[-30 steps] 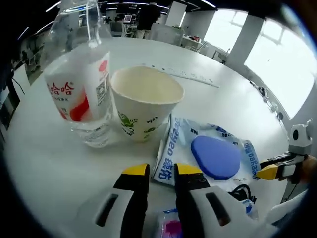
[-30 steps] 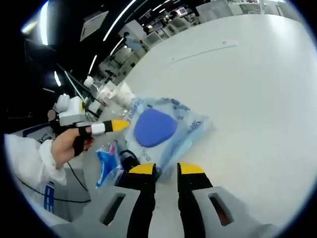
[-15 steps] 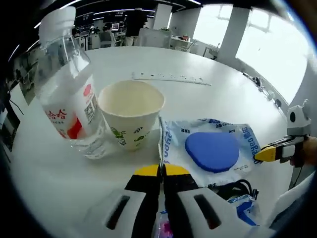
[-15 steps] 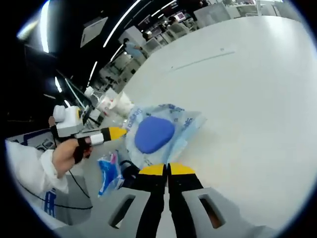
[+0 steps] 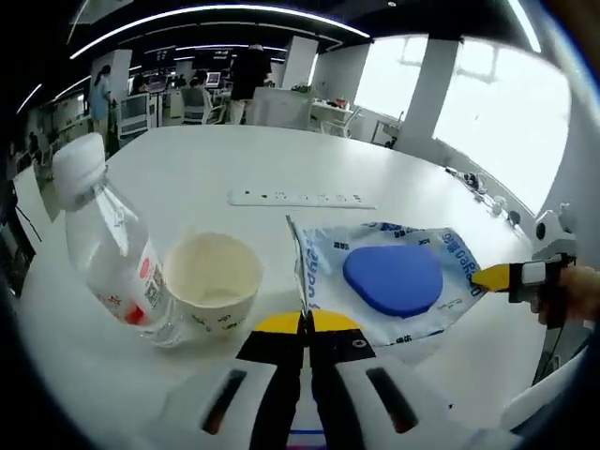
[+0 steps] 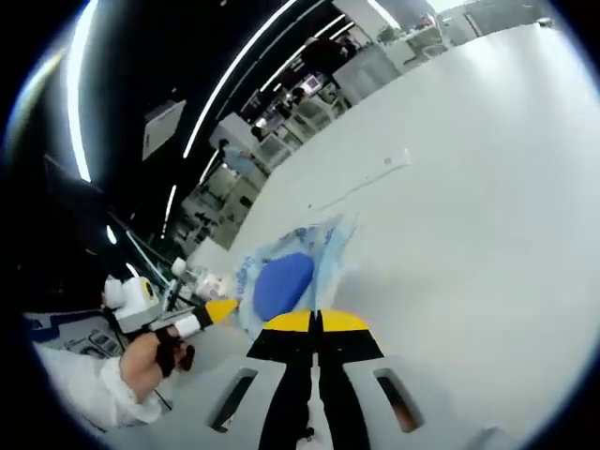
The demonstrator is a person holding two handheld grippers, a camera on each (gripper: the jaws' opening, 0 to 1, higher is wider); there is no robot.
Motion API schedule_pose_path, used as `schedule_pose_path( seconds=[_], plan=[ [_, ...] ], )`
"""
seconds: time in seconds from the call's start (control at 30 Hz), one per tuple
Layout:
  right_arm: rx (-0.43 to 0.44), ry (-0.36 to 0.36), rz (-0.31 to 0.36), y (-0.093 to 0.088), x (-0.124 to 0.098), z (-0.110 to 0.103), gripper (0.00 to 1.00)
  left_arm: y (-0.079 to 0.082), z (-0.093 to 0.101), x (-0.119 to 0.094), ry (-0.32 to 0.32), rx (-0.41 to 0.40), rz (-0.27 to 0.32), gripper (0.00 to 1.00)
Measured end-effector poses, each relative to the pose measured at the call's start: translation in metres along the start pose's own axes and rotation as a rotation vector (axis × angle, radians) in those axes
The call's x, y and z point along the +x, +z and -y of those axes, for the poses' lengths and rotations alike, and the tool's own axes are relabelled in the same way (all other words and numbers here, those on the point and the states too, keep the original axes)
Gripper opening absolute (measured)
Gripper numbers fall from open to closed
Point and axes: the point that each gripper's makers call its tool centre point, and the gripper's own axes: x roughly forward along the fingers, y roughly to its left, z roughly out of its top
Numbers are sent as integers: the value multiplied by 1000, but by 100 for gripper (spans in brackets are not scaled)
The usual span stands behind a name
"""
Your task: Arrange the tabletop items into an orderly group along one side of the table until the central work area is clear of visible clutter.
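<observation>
A clear plastic packet (image 5: 389, 281) with a blue pad inside hangs above the white table (image 5: 187, 183), stretched between both grippers. My left gripper (image 5: 306, 322) is shut on the packet's near left edge. From the right, my right gripper (image 5: 489, 277) pinches its far corner. In the right gripper view the packet (image 6: 284, 283) hangs just beyond my shut right gripper (image 6: 317, 321), and the left gripper (image 6: 221, 308) holds its other side. A paper cup (image 5: 212, 282) stands next to a water bottle (image 5: 105, 246) at left.
A white power strip (image 5: 302, 199) lies across the table behind the packet, also in the right gripper view as the power strip (image 6: 364, 182). A gloved hand (image 6: 157, 360) holds the left gripper. Desks and chairs stand beyond the table's far edge.
Both grippers went from open to shut on the packet's edges, then raised it off the table. The cable and small blue packet beneath have dropped out of view.
</observation>
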Motion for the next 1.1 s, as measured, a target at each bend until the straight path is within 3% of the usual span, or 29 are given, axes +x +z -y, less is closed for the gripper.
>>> schedule_pose_path(
  seconds=[0.13,0.23,0.3,0.37,0.4,0.5,0.63,0.73,1.1],
  plan=[
    [-133,-5,-30,16,2,-12,0,13,-2,-2,16,-11,28,0],
    [-348,-6,-35,49,10,-29,0,24,-3,-3,19,-36,53,0],
    [-385,-4,-48,57,17,-32,0,31,-3,-2,26,-28,65,0],
    [-361,-11,-49,59,23,-27,0,33,-2,-1,27,-27,65,0],
    [-311,-30,-72,54,24,-18,0,33,-1,1,27,-23,58,0],
    [-338,-63,-128,33,24,-2,0,26,2,4,30,51,13,0],
    [-324,-58,-177,12,34,3,0,2,-8,8,83,138,-80,0],
    [-370,-70,-237,-4,42,10,0,-11,-17,16,89,136,-114,0],
    [-352,-83,-303,-24,57,34,0,-43,-27,34,107,110,-210,0]
  ],
)
